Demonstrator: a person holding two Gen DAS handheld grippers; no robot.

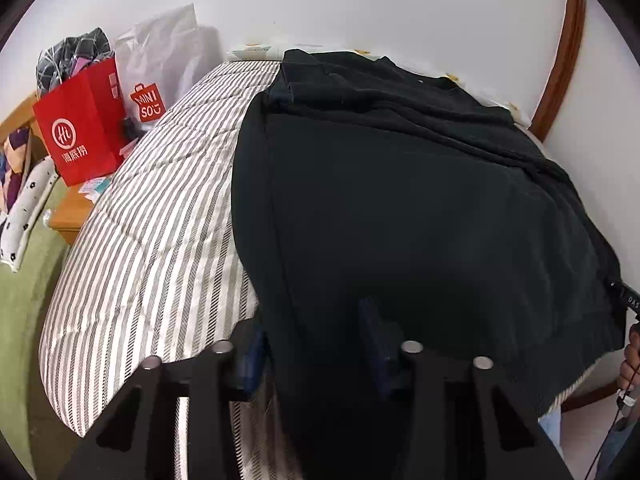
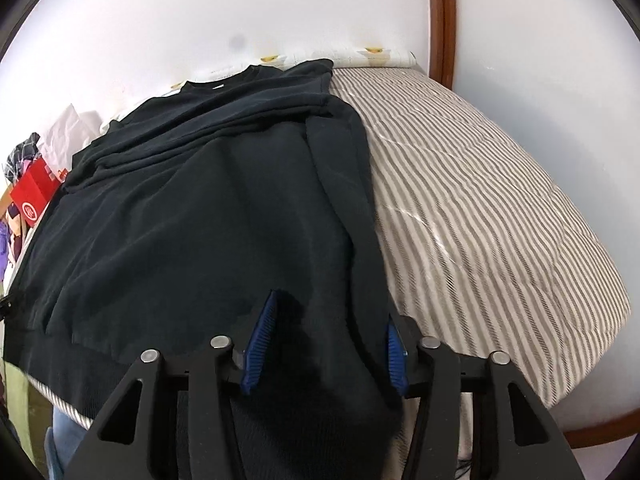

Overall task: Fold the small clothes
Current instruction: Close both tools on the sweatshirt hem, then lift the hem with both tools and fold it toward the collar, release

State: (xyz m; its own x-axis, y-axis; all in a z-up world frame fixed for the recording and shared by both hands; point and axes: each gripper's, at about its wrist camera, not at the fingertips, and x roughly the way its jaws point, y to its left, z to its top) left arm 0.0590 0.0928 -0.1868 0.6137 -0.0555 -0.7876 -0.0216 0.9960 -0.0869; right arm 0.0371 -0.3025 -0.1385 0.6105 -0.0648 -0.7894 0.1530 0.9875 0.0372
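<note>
Far off to the left of the left gripper [image 1: 316, 354], a red paper carrier bag [image 1: 86, 132] stands on a wooden bedside stand [image 1: 72, 210] with a white plastic shopping bag [image 1: 168, 56] behind it. A dark checked cloth [image 1: 74, 56] bulges out of the top of the red bag; what else either bag holds I cannot tell.

A grey-and-white striped quilt [image 1: 160, 220] covers the bed, which backs onto a white wall [image 1: 360, 4] with a brown wooden frame [image 1: 568, 52] at its far right.

The black long-sleeved sweatshirt [image 1: 400, 200] lies spread on the quilt, its collar away from both grippers and its ribbed hem nearest them. The left gripper's fingers [image 1: 374, 336] are partly spread with the hem fabric lying between them; whether they pinch it I cannot tell. The right gripper [image 2: 326, 342] shows blue ribbed fingers [image 2: 260, 340] standing apart, straddling dark cloth at the hem's other side, not visibly pressing it.
</note>
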